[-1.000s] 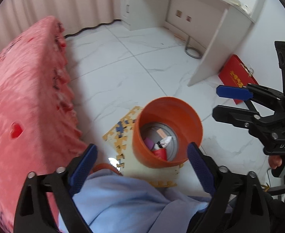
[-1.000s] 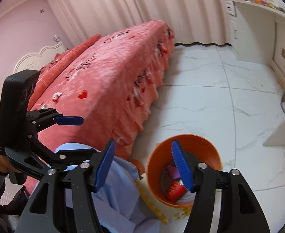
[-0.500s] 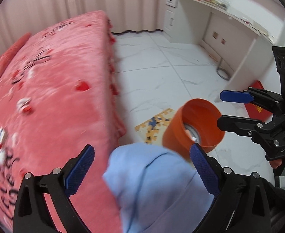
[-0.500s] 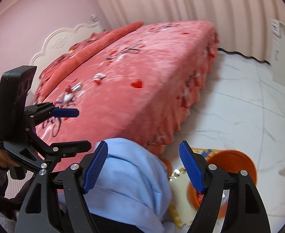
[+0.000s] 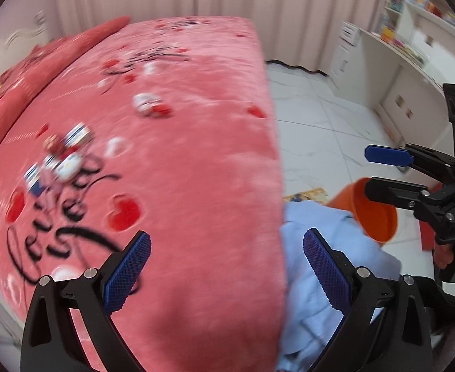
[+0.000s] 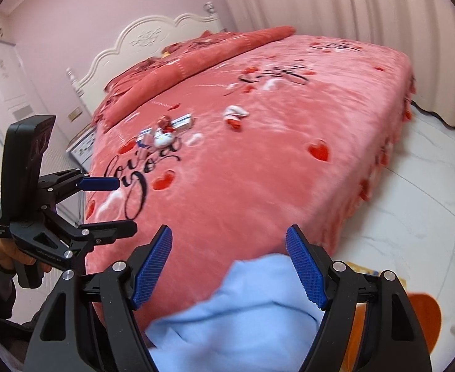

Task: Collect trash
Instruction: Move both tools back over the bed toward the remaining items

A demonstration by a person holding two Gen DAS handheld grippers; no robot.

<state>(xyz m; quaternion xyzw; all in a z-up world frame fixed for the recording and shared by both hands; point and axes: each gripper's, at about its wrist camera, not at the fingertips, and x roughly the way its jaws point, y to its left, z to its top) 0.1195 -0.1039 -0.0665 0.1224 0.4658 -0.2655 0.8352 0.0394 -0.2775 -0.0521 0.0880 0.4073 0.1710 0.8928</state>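
Observation:
Several small pieces of trash lie on the pink bedspread: a cluster of blue-white boxes and red-white wrappers [image 6: 165, 133] [image 5: 63, 158], and a separate white and red wrapper [image 6: 235, 114] [image 5: 148, 105]. The orange bin [image 5: 379, 217] [image 6: 425, 310] stands on the floor beside the bed, low and to the right. My left gripper [image 5: 227, 237] [image 6: 123, 204] hovers open over the bed's near part with nothing between its fingers. My right gripper [image 6: 229, 232] [image 5: 369, 170] is open and empty too, over the bed's edge. Both are well short of the trash.
The bed [image 6: 273, 170] fills most of both views, with its white headboard [image 6: 153, 37] at the far end. A person's light blue clothed leg [image 6: 242, 310] sits under the grippers. A white desk [image 5: 391, 71] stands across the marble floor [image 5: 314, 124]. A puzzle mat [image 5: 304, 193] lies by the bin.
Both views have swung from the bin on the floor up and over to the bed, so the trash on the bedspread has come into sight. The right jaws have widened slightly.

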